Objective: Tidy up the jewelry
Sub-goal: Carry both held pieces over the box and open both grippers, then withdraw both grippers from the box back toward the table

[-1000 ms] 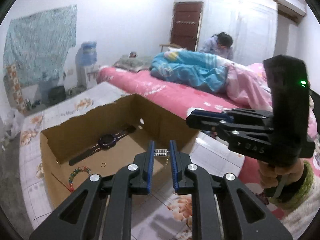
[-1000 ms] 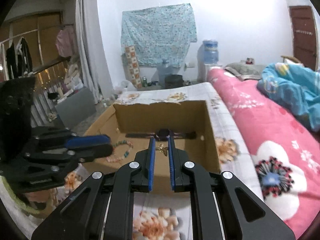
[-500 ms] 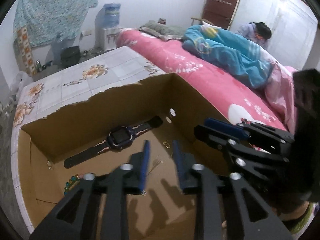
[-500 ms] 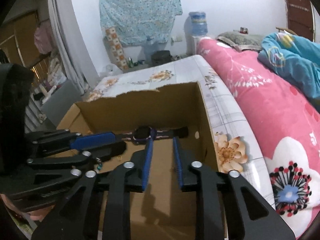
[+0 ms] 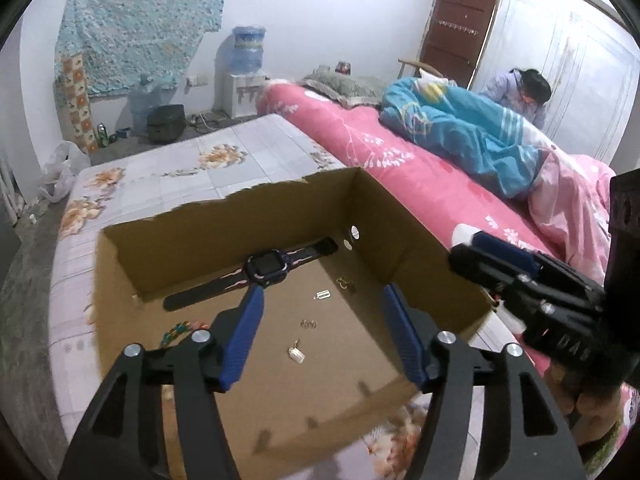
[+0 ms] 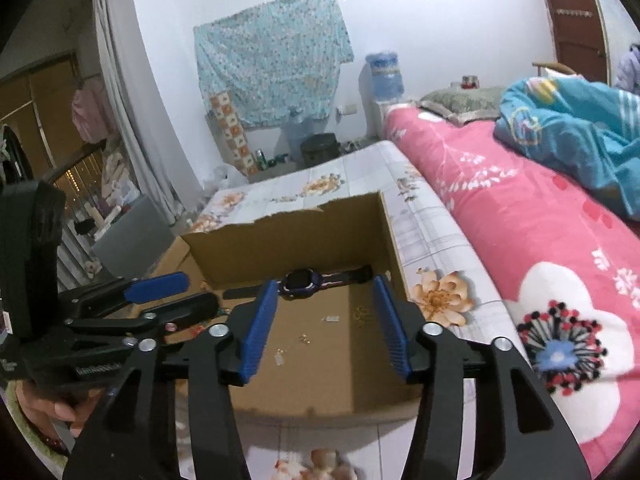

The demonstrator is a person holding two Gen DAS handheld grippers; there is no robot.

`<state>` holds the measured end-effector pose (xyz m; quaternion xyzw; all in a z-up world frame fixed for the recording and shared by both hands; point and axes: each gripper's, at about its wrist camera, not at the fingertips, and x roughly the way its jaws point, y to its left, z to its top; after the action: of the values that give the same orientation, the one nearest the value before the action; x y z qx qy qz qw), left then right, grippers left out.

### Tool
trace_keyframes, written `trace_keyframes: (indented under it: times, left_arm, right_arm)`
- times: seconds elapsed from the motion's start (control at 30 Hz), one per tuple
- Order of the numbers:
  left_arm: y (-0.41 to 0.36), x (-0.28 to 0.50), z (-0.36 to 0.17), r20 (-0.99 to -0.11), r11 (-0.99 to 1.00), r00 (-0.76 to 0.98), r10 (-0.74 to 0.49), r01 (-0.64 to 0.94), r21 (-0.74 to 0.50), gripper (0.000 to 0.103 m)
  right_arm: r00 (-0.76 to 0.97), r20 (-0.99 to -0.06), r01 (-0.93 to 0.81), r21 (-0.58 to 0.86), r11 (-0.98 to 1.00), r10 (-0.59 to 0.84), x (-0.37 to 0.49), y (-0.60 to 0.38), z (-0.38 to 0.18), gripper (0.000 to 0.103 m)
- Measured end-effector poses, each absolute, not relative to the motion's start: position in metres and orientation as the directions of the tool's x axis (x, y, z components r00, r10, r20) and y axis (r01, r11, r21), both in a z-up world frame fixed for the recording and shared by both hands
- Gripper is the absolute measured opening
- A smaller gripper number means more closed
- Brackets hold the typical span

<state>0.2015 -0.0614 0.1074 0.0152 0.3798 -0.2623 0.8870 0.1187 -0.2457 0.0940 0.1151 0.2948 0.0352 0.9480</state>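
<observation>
An open cardboard box (image 5: 404, 236) (image 6: 280, 236) stands on a floral tablecloth. On its floor lie a dark wristwatch (image 5: 266, 270) (image 6: 300, 280), a bead bracelet (image 5: 178, 328), a gold butterfly piece (image 5: 343, 283) (image 6: 362, 314) and small silver pieces (image 5: 297, 354) (image 6: 331, 319). My left gripper (image 5: 322, 334) is open and empty above the box floor. My right gripper (image 6: 326, 326) is open and empty above the box; it also shows at the right of the left wrist view (image 5: 520, 280). The left gripper shows at the left of the right wrist view (image 6: 132, 300).
The table (image 5: 224, 160) with the floral cloth runs along a bed with a pink flowered cover (image 6: 540, 240) and a blue quilt (image 5: 460, 128). A person (image 5: 524, 92) sits at the far end. A water dispenser (image 5: 246, 68) stands by the far wall.
Both grippers held small jewelry pieces shut between their fingers, moved over the box and opened wide. The pieces now lie on the box floor.
</observation>
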Motion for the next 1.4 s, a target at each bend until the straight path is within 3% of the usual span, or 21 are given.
trace_keyframes:
  times: [0.17,0.37,0.8,1.0,1.23,1.4]
  left_arm:
    - [-0.018,0.160,0.132,-0.626,0.876,0.640,-0.446,0.456,-0.158,0.078]
    - [0.056,0.113,0.142,-0.595,0.925,0.719,-0.360,0.357,-0.129,0.088]
    - [0.128,0.062,0.046,-0.740,0.974,0.641,-0.203,0.212,-0.084,0.091]
    - [0.123,0.050,0.004,-0.805,0.965,0.552,-0.219,0.242,-0.097,0.091]
    - [0.095,0.044,-0.016,-0.817,0.944,0.535,-0.217,0.328,-0.037,0.091]
    - [0.081,0.045,-0.019,-0.807,0.928,0.539,-0.240,0.372,-0.027,0.091]
  right_arm:
    - [0.853,-0.511,0.021,0.235,0.972,0.105,0.076,-0.261,0.116,0.060]
    - [0.844,-0.520,0.007,0.252,0.968,0.129,0.041,-0.260,0.115,0.063]
    - [0.711,-0.664,-0.020,0.310,0.951,0.231,0.019,-0.212,0.038,0.063]
    - [0.607,-0.736,-0.023,0.361,0.932,0.300,0.011,-0.185,-0.010,0.062]
    - [0.576,-0.775,-0.059,0.278,0.959,0.260,-0.008,-0.166,-0.023,0.055]
    - [0.564,-0.784,-0.045,0.285,0.958,0.260,-0.025,-0.175,-0.026,0.043]
